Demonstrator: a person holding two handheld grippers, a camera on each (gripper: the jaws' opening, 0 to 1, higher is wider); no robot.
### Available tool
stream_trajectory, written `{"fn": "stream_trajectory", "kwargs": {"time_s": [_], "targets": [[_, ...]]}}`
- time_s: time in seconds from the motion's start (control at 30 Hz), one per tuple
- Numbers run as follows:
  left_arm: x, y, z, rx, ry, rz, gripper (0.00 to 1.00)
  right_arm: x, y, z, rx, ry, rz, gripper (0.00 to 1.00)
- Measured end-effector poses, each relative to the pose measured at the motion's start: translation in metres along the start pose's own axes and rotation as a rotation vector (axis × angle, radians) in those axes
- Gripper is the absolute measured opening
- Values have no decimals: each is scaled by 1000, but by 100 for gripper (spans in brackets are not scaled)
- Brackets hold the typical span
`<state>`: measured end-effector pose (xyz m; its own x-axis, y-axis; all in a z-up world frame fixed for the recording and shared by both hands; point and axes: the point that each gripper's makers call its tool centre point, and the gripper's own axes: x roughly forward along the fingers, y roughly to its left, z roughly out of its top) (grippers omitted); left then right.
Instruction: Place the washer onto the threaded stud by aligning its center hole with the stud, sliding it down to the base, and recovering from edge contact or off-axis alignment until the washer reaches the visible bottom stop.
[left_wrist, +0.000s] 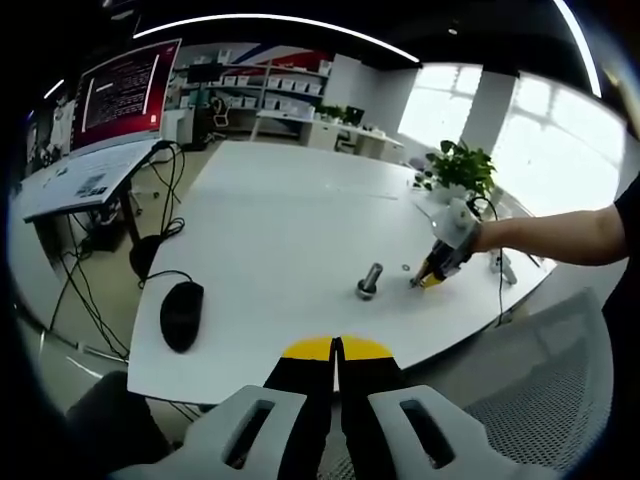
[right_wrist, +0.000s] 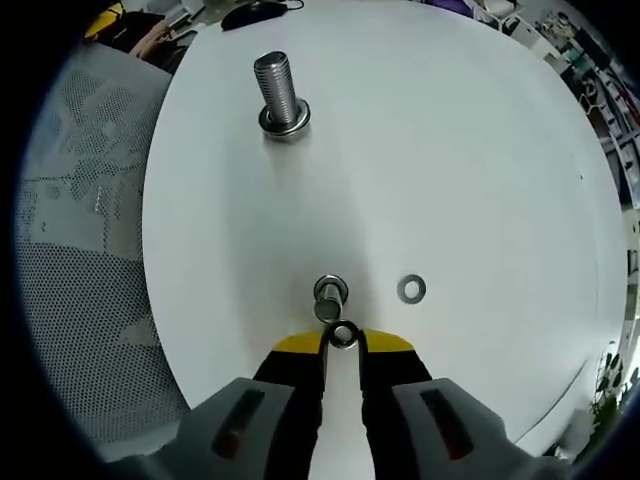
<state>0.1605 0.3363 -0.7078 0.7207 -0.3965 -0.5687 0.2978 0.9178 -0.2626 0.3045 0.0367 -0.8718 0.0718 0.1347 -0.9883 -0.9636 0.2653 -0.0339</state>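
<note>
1. In the right gripper view, the right tool (right_wrist: 343, 338) rises from six o'clock with its yellow-tipped jaws narrowed on a small washer (right_wrist: 344, 335), which sits pinched between the tips.
2. Just beyond the tips, toward twelve o'clock, a short metal piece (right_wrist: 330, 296) rests on the white worktop (right_wrist: 450, 150), touching or nearly touching the held washer; what it is I cannot tell.
3. A second washer (right_wrist: 411, 289) lies flat on the worktop toward two o'clock from the tips, apart from both the metal piece and the tool.
4. The threaded stud (right_wrist: 279, 93) stands upright toward eleven o'clock, well apart from the tool, its wide base (right_wrist: 284, 121) on the worktop.
5. In the left gripper view, the left tool (left_wrist: 337, 349) sits at six o'clock with its jaws closed together and nothing between them, hanging off the near edge of the worktop.
6. That view also shows the stud toward one o'clock, with the right tool just beside it, held by a hand (left_wrist: 462, 224) on a bare arm.
7. A black mouse (left_wrist: 181, 314) lies at nine o'clock near the worktop's edge, and a potted plant (left_wrist: 462, 168) stands at the far side.
</note>
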Motion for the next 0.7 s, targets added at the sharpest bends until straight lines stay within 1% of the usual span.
{"fn": "stream_trajectory", "kwargs": {"time_s": [0.37,0.7], "targets": [[0,1,0,0,0,1,0,2,-3,0,0,1,2,15],[0,1,0,0,0,1,0,0,0,0,0,0,2,15]]}}
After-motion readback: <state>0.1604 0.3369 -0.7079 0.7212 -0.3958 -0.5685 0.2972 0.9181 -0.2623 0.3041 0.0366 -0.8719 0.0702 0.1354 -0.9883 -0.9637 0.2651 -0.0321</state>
